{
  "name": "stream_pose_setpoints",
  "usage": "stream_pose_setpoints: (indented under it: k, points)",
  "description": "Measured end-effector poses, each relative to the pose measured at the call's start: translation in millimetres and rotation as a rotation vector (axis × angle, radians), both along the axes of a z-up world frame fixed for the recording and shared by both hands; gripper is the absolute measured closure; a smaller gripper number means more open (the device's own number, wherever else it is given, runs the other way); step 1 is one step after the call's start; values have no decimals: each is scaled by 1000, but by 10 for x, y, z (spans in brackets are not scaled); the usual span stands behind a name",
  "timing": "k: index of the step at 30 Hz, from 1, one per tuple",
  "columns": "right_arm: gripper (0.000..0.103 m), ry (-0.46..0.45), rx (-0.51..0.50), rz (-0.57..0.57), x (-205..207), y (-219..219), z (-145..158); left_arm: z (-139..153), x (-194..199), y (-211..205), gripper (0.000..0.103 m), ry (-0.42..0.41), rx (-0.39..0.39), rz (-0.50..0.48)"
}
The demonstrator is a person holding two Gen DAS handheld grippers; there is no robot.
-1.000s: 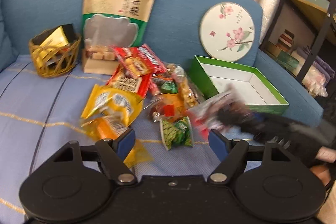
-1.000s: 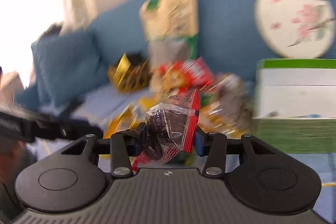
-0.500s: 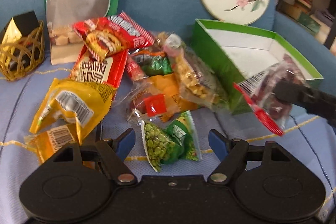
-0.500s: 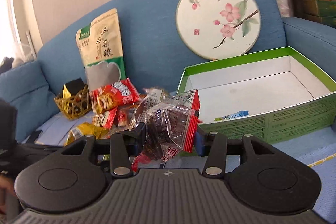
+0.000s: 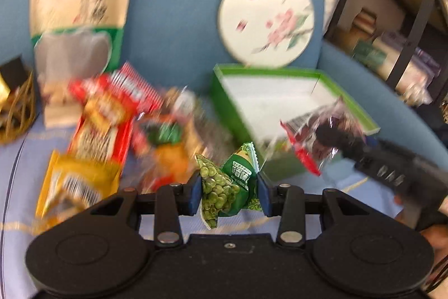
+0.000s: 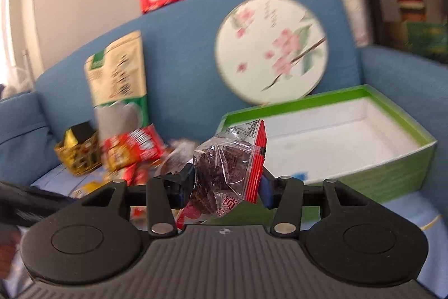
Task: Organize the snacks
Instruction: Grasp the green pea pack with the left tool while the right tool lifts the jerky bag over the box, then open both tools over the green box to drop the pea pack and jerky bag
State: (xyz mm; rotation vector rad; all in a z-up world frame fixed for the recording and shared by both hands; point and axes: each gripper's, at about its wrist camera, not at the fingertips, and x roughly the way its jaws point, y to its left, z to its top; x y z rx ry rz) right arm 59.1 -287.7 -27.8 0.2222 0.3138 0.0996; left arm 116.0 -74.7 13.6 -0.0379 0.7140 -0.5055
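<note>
now, on the left of the sofa the snack pile (image 5: 117, 125) lies loose. just right of it the left gripper (image 5: 229, 191), its jaws just closed in, clamps the green pea packet (image 5: 226, 184). further right the right gripper (image 6: 228, 184) pinches the clear red-edged packet (image 6: 232, 159) before the green box (image 6: 406, 156). best carry both over the rim and let go low inside, one after the other.

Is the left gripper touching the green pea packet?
Touching. The left wrist view shows the left gripper with both blue pads pressed against the green pea packet, after just closing.
</note>
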Motion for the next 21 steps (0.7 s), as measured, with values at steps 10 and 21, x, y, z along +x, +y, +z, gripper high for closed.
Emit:
stream_pose_setpoints:
  k: [10,21]
  points:
    - [22,-27,46,-168,256,-532,-11,172,449,-651,51,-47,-24,-7]
    - [0,-63,-1,-315,275,-712,-46,-29,486,-583,0,-89,-27,79]
